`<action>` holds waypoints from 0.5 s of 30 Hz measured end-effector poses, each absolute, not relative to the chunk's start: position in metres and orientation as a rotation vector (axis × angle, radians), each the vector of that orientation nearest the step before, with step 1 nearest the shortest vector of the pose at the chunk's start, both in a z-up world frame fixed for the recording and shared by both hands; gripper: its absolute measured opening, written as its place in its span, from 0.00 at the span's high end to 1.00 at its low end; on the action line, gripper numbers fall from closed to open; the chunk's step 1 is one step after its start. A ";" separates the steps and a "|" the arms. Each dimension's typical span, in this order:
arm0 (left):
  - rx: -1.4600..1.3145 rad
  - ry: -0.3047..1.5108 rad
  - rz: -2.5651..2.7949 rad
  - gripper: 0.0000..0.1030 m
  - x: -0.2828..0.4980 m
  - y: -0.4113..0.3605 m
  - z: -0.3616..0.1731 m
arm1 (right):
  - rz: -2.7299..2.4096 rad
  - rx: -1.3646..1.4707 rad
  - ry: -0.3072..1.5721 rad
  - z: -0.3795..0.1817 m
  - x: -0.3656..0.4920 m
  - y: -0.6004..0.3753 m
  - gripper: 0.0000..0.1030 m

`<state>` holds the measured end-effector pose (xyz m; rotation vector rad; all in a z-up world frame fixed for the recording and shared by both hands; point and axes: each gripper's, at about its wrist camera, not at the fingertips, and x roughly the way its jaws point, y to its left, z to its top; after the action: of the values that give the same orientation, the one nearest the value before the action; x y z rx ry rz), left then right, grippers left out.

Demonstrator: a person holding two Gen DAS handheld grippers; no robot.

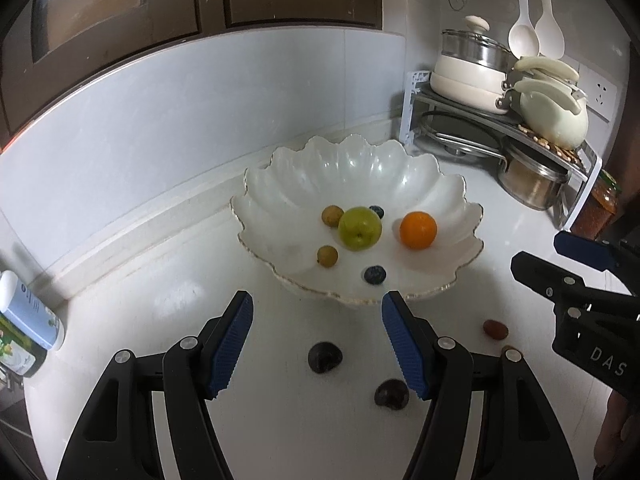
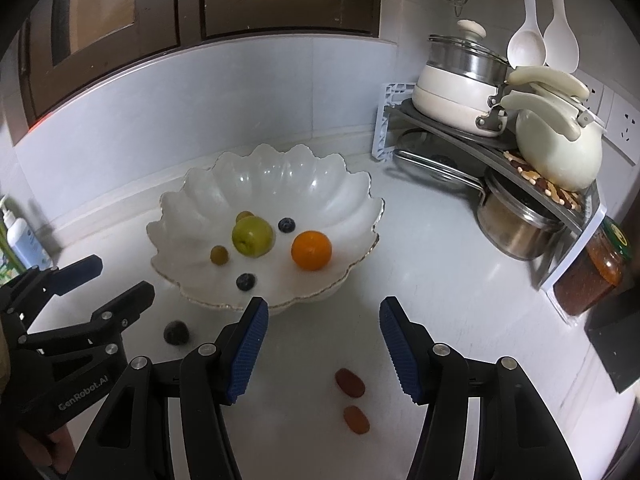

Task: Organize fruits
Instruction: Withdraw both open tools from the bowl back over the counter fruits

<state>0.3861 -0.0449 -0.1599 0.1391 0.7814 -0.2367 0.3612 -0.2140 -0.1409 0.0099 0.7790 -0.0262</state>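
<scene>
A white scalloped bowl (image 1: 448, 196) (image 2: 188, 216) on the white counter holds a green apple (image 1: 359, 227) (image 2: 253, 236), an orange (image 1: 418, 229) (image 2: 311, 250), two small brown-green fruits and two blueberries. On the counter in front of it lie two dark round fruits (image 1: 324, 356) (image 1: 391, 394) and two reddish-brown dates (image 2: 349, 383) (image 2: 356, 419). My left gripper (image 1: 317, 344) is open and empty above the dark fruits. My right gripper (image 2: 320, 348) is open and empty above the dates.
A metal rack (image 2: 500, 152) at the back right carries a white pot, a pale kettle and a steel pot underneath. A jar (image 2: 592, 272) stands beside it. Bottles (image 1: 28, 312) stand at the far left by the backsplash.
</scene>
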 end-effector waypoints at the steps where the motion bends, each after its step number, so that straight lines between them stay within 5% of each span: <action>1: 0.139 0.783 -0.237 0.36 0.384 -0.045 -0.160 | -0.024 0.009 0.779 -0.141 0.359 -0.214 0.42; 15: 0.150 0.772 -0.267 0.36 0.356 -0.043 -0.159 | -0.034 0.005 0.774 -0.141 0.334 -0.211 0.42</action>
<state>0.3565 -0.0433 -0.1586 0.1500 0.7718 -0.2668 0.3344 -0.2108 -0.1409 0.0050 0.7736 -0.0344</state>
